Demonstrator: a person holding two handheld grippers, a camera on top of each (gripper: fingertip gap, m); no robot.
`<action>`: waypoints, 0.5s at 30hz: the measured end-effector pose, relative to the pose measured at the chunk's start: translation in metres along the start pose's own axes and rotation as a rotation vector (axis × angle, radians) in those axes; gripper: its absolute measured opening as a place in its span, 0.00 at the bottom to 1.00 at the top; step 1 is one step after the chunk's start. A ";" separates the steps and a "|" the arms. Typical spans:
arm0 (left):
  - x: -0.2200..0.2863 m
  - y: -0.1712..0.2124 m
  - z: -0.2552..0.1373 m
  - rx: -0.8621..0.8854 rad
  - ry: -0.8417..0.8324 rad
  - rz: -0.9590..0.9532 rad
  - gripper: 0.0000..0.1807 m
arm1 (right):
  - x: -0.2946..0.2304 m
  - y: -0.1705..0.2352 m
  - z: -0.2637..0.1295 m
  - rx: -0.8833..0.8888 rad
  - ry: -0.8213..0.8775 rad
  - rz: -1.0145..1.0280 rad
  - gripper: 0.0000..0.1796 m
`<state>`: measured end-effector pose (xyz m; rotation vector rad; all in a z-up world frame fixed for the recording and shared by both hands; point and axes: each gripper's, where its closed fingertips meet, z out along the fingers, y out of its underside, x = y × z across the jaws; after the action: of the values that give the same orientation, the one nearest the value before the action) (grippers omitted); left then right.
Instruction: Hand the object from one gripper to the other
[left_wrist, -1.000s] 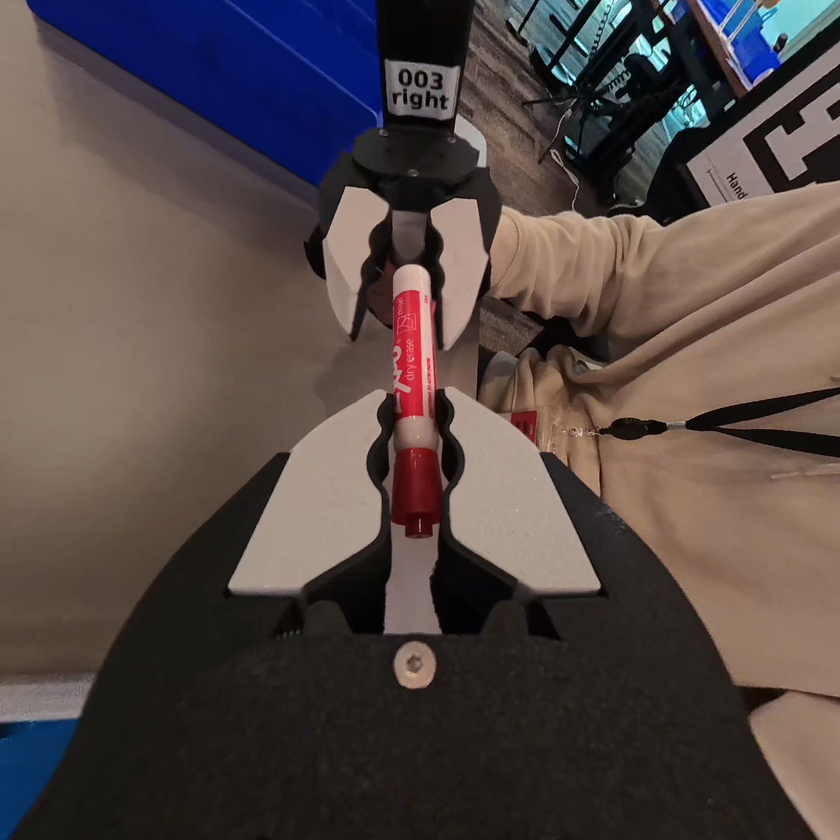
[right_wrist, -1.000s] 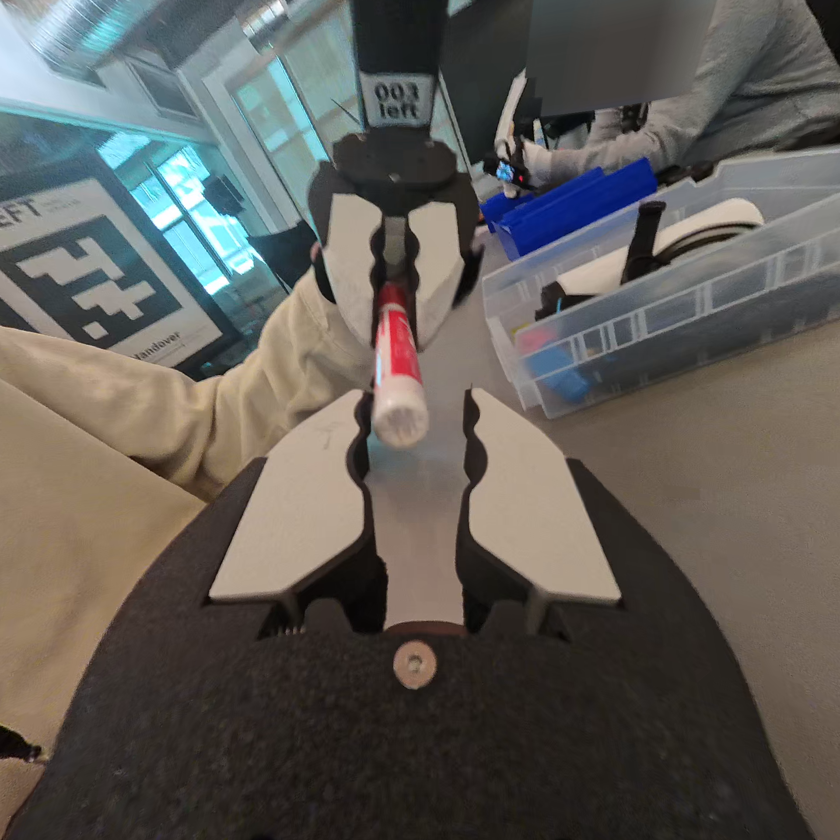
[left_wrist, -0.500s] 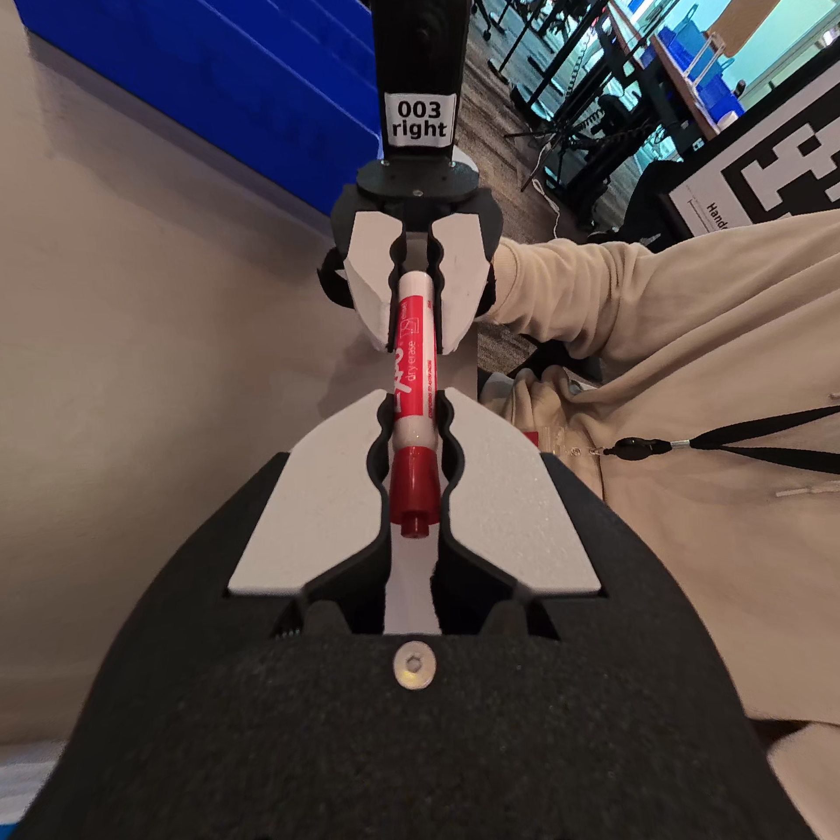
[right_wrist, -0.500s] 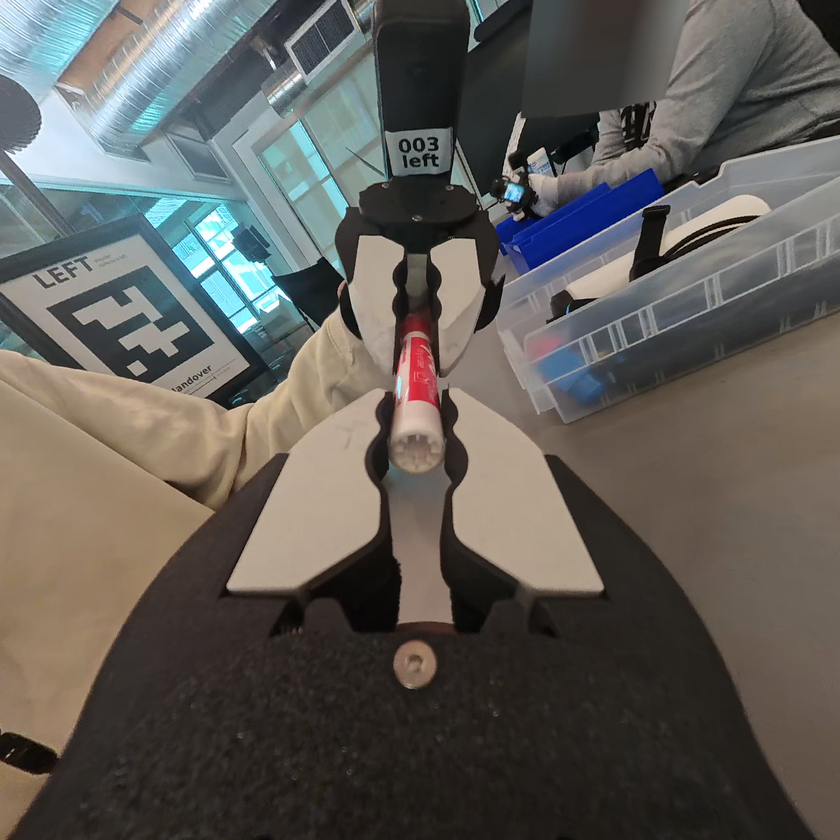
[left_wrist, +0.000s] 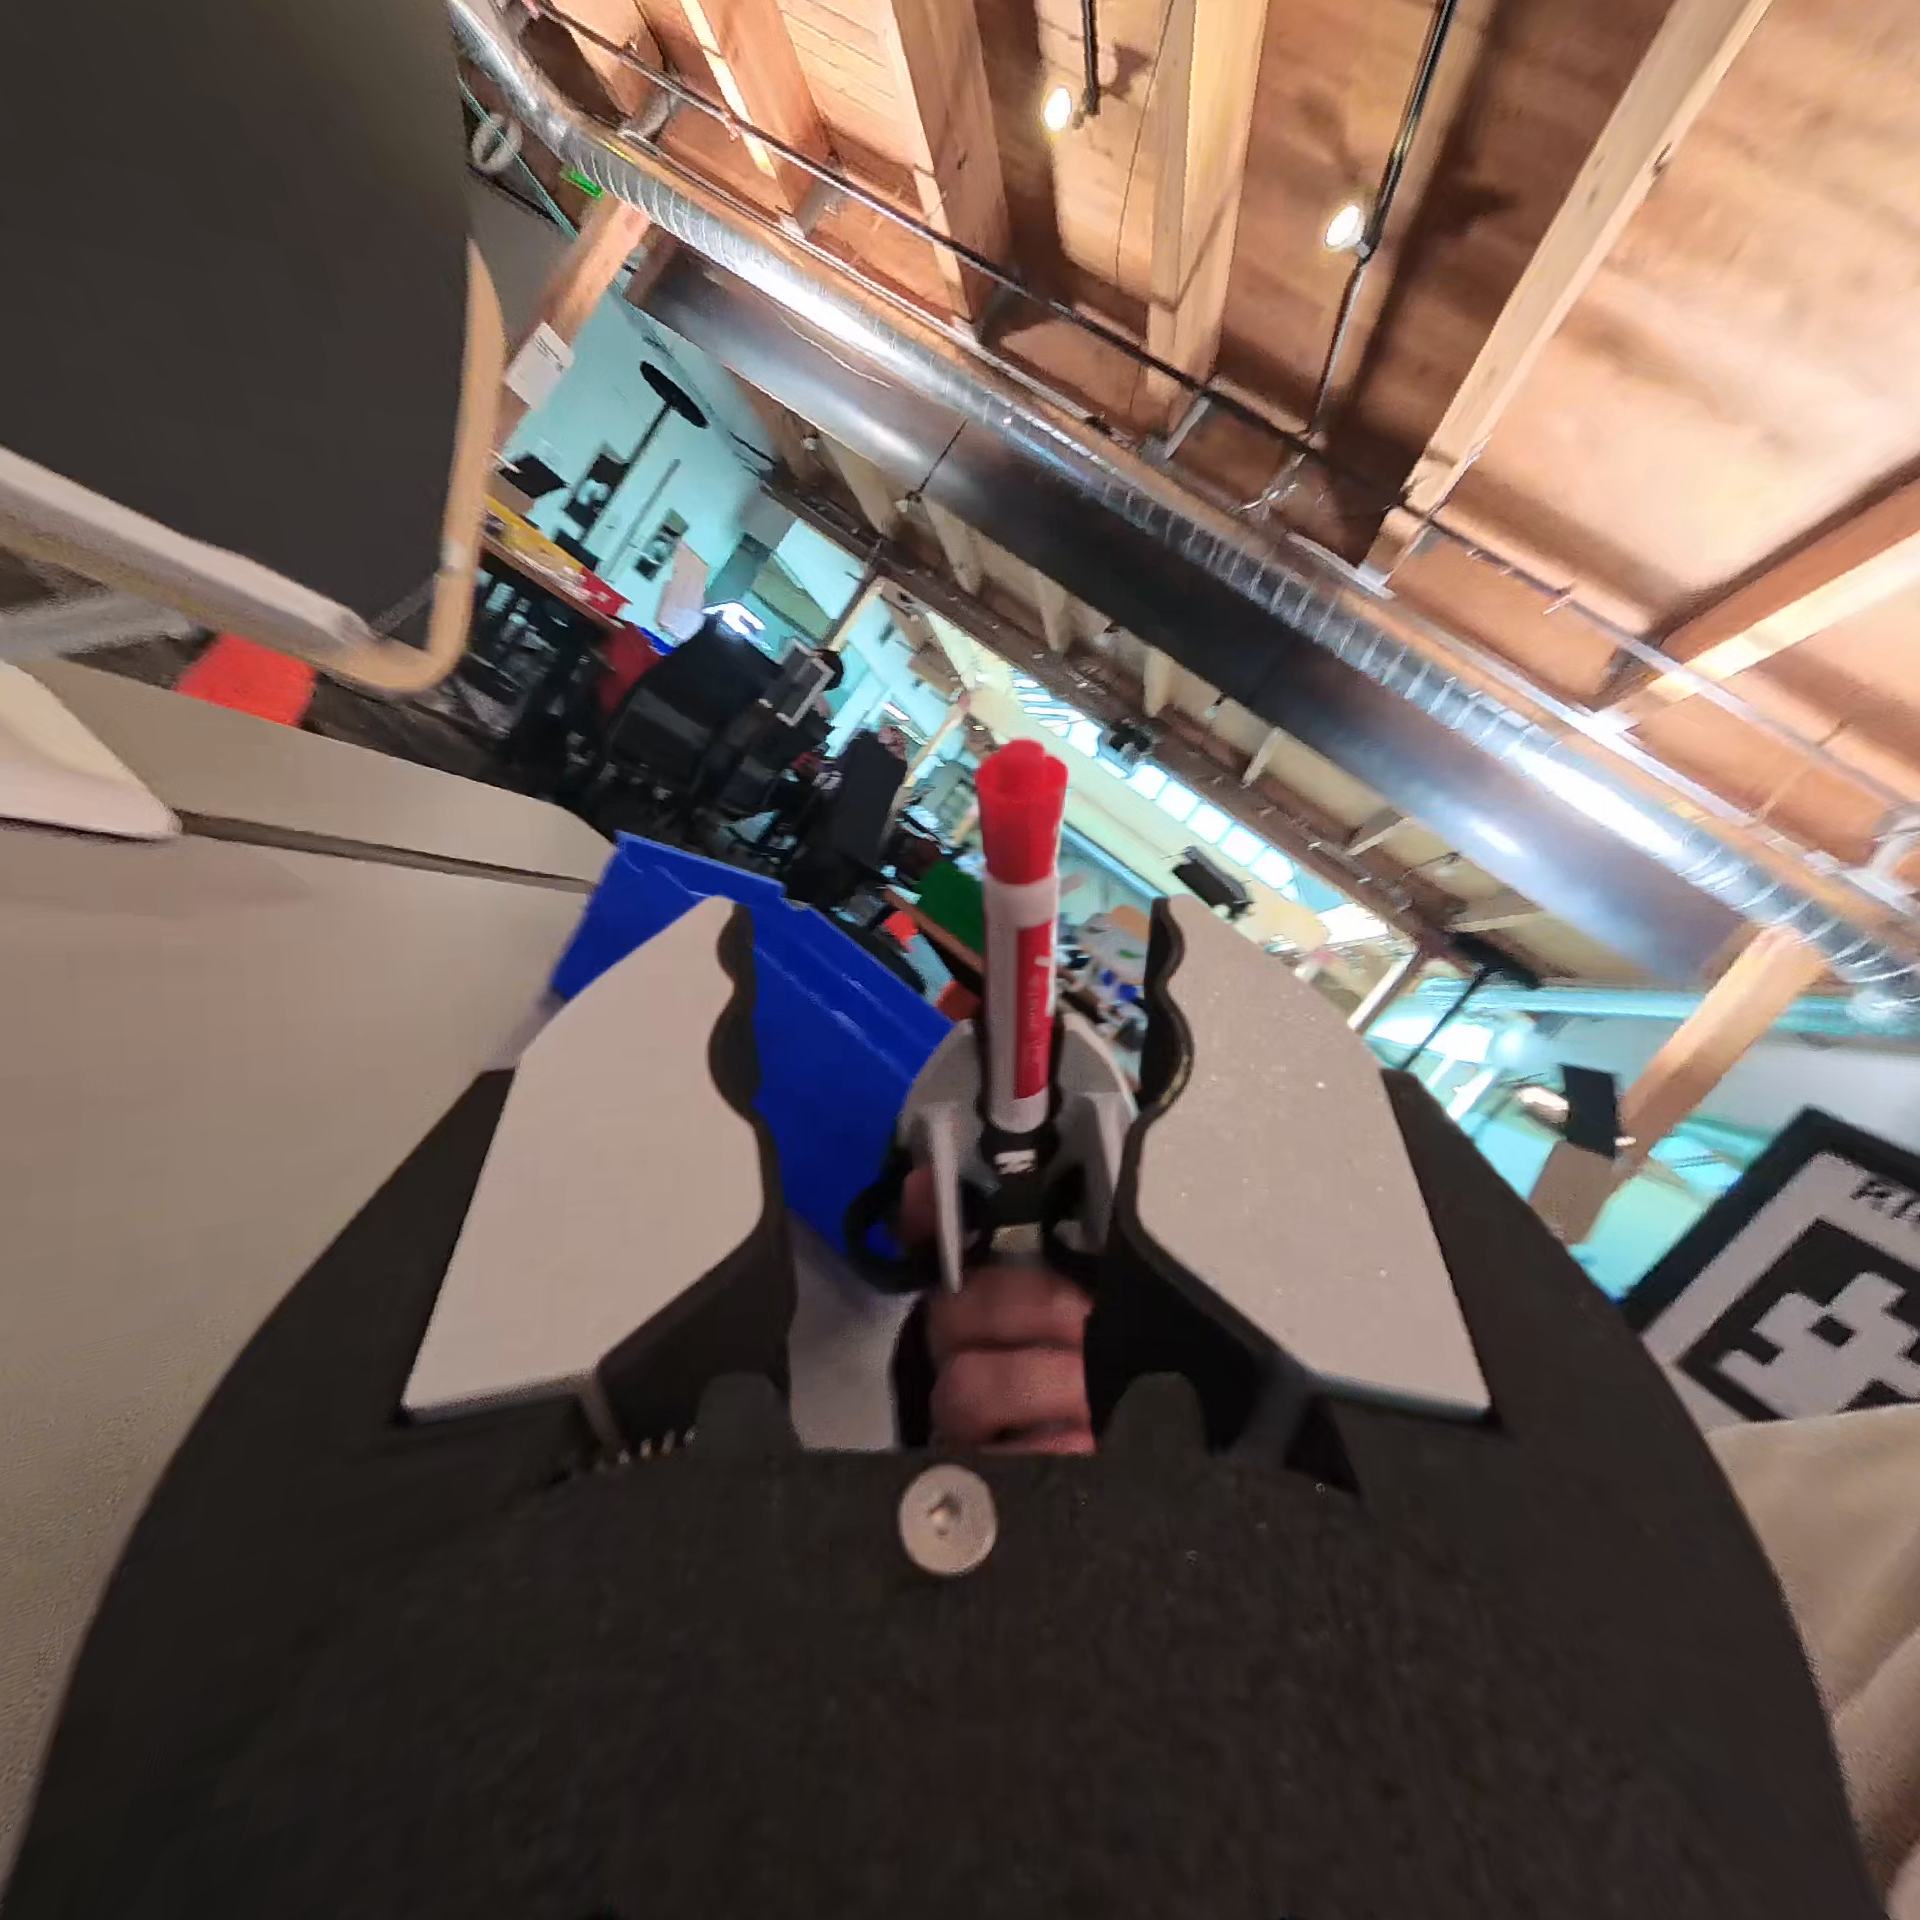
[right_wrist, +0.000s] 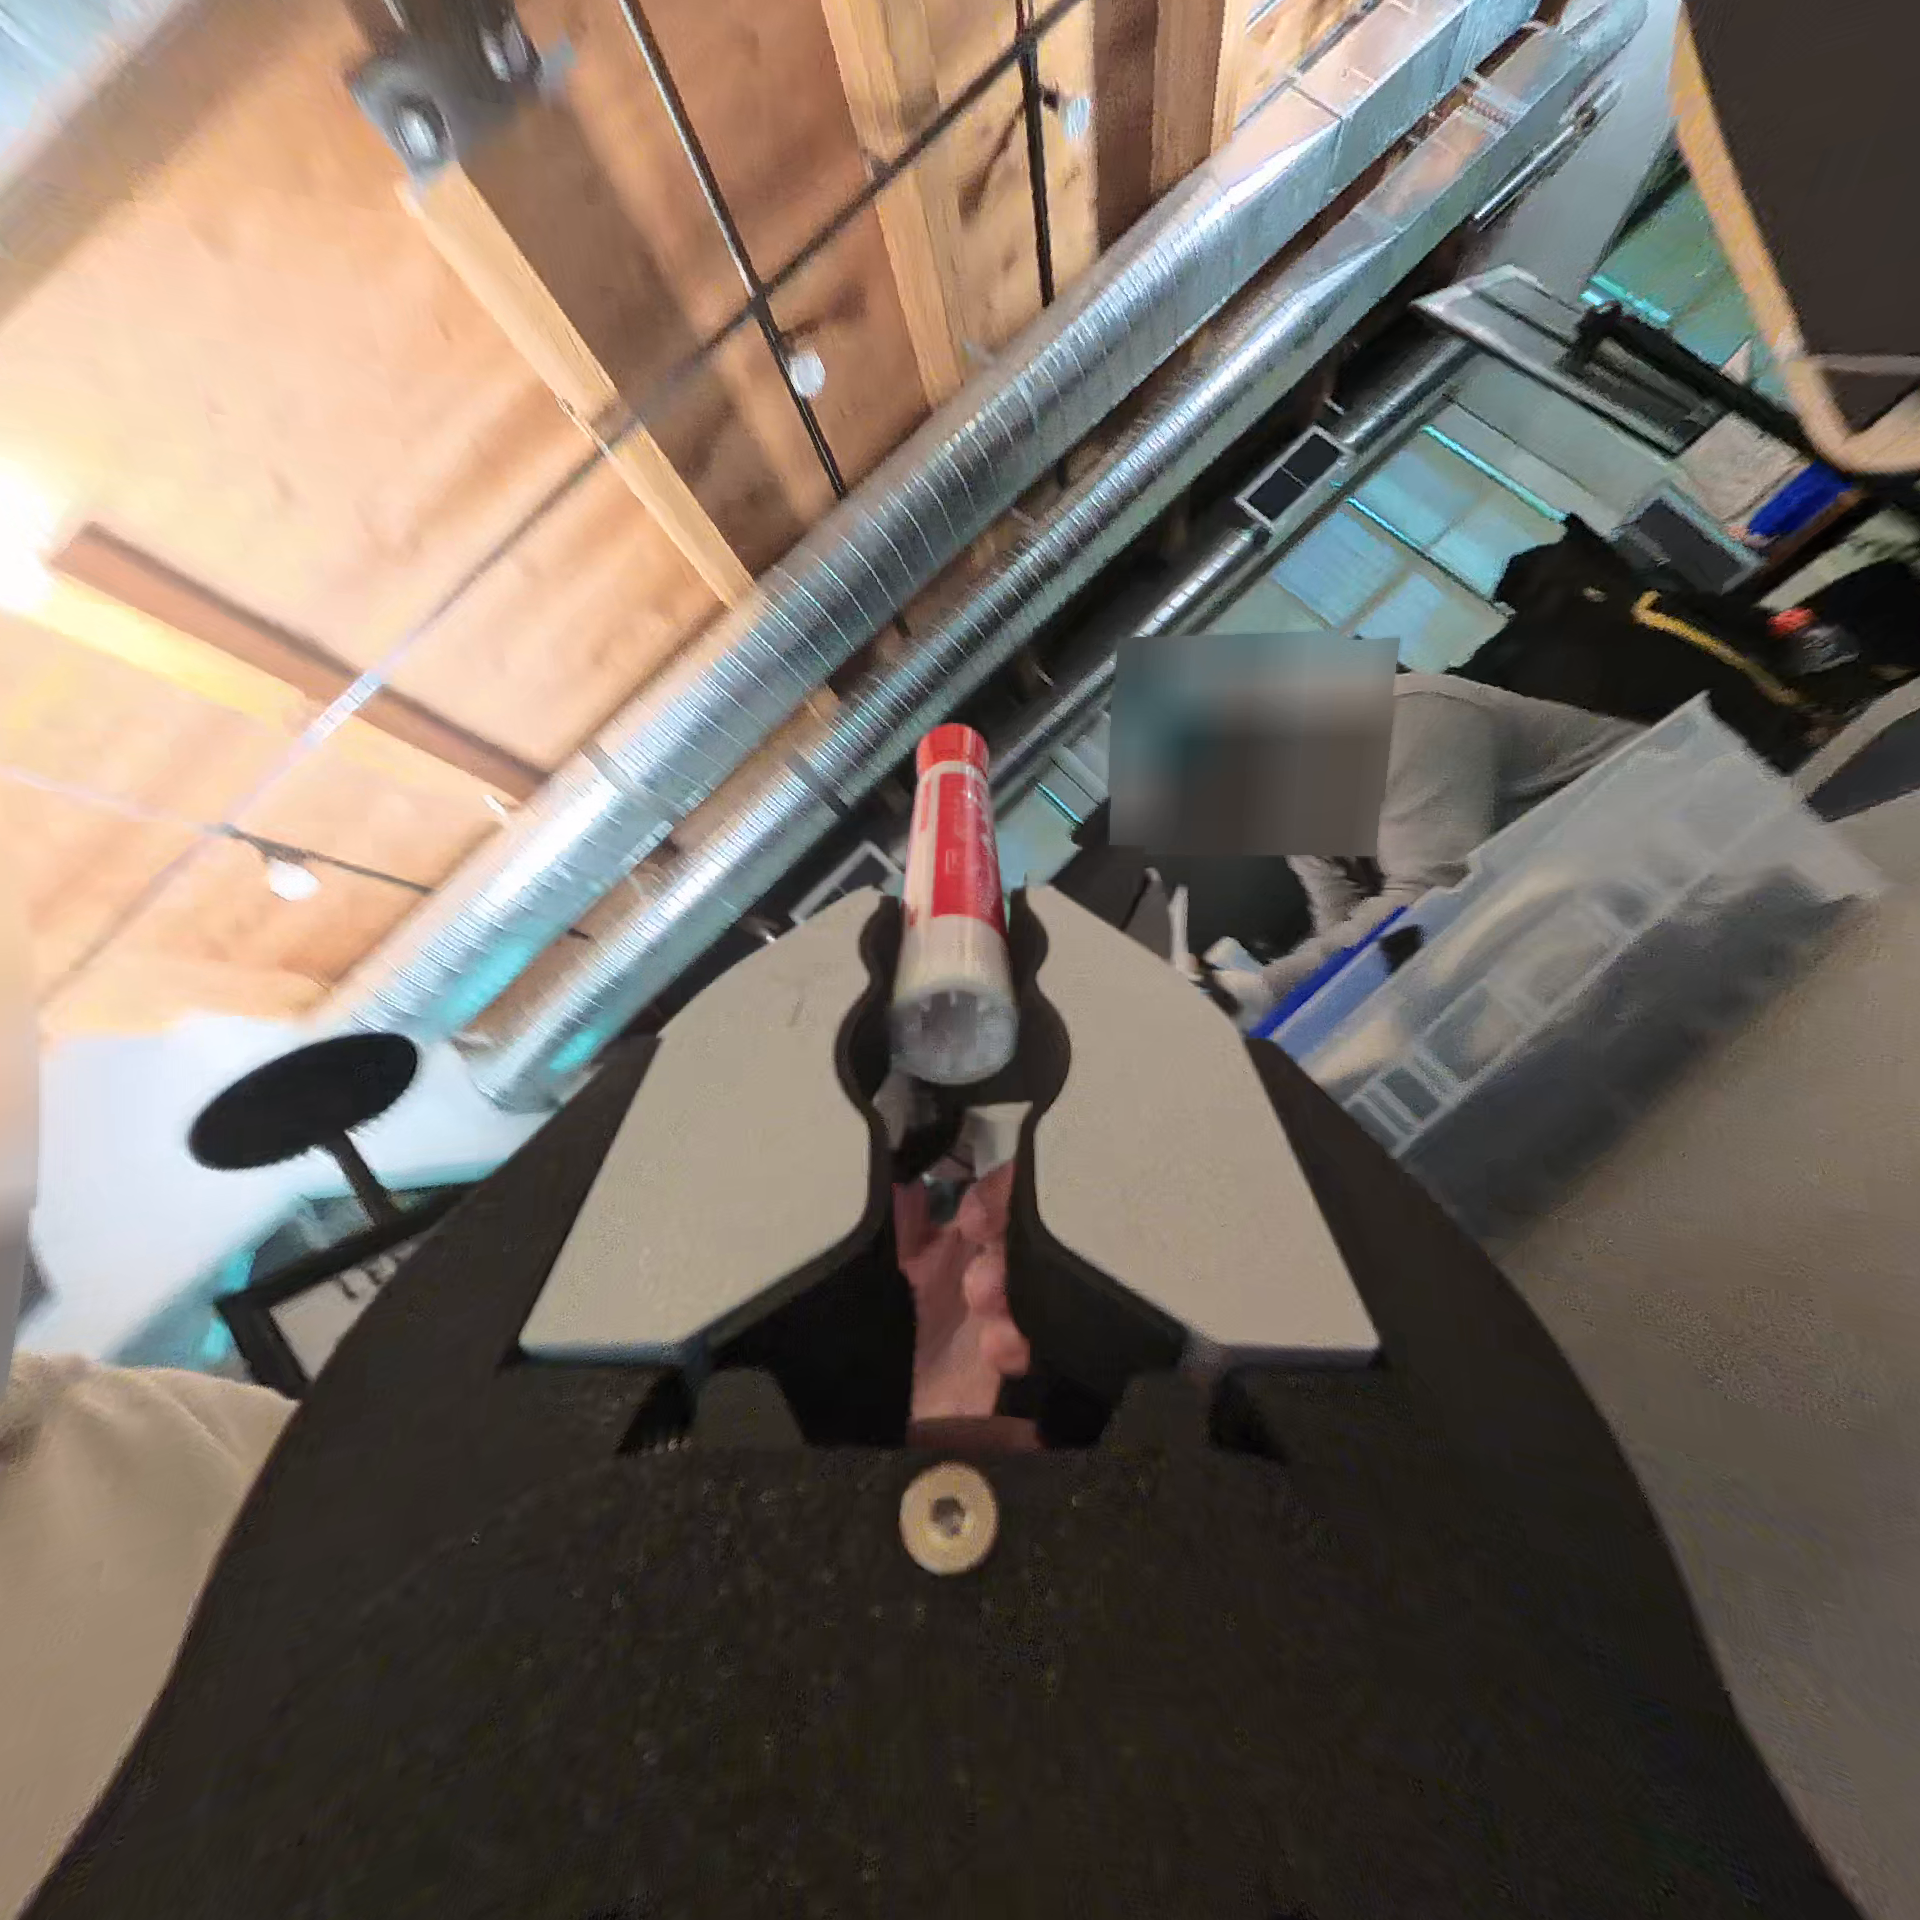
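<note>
A red and white dry-erase marker (right_wrist: 951, 883) is clamped between the fingers of my right gripper (right_wrist: 954, 904). Its white end points at the camera and its red cap points away and up. In the left wrist view the right gripper (left_wrist: 1018, 1081) shows farther off with a hand below it, holding the marker (left_wrist: 1023, 935) upright with the cap on top. My left gripper (left_wrist: 945, 914) is open wide and empty, its fingers on either side of that view with nothing between them.
Both views tilt up toward a wooden ceiling with metal ducts. A blue bin (left_wrist: 831, 1018) sits on the grey table (left_wrist: 208, 1039). A clear plastic bin (right_wrist: 1558, 987) stands at the right. A person in a grey sleeve (right_wrist: 1475, 769) sits behind it. A black-and-white marker sign (left_wrist: 1818, 1299) stands at the right.
My left gripper has opened and let go of the marker, which now stays in the shut right gripper. The grippers have drawn apart and both have tilted upward.
</note>
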<state>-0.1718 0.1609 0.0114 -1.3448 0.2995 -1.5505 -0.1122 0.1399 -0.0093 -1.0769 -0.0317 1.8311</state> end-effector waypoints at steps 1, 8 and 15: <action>0.005 0.007 0.006 0.002 0.027 -0.031 0.39 | 0.000 0.005 0.002 0.018 -0.018 0.043 0.11; 0.019 0.012 0.012 0.014 0.085 0.014 0.26 | -0.006 0.031 0.020 0.030 -0.076 0.108 0.11; 0.022 0.016 0.003 0.002 0.144 0.000 0.10 | -0.002 0.042 0.025 0.013 -0.065 0.123 0.11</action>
<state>-0.1580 0.1373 0.0144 -1.2337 0.3869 -1.6505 -0.1596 0.1268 -0.0119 -1.0290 0.0082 1.9738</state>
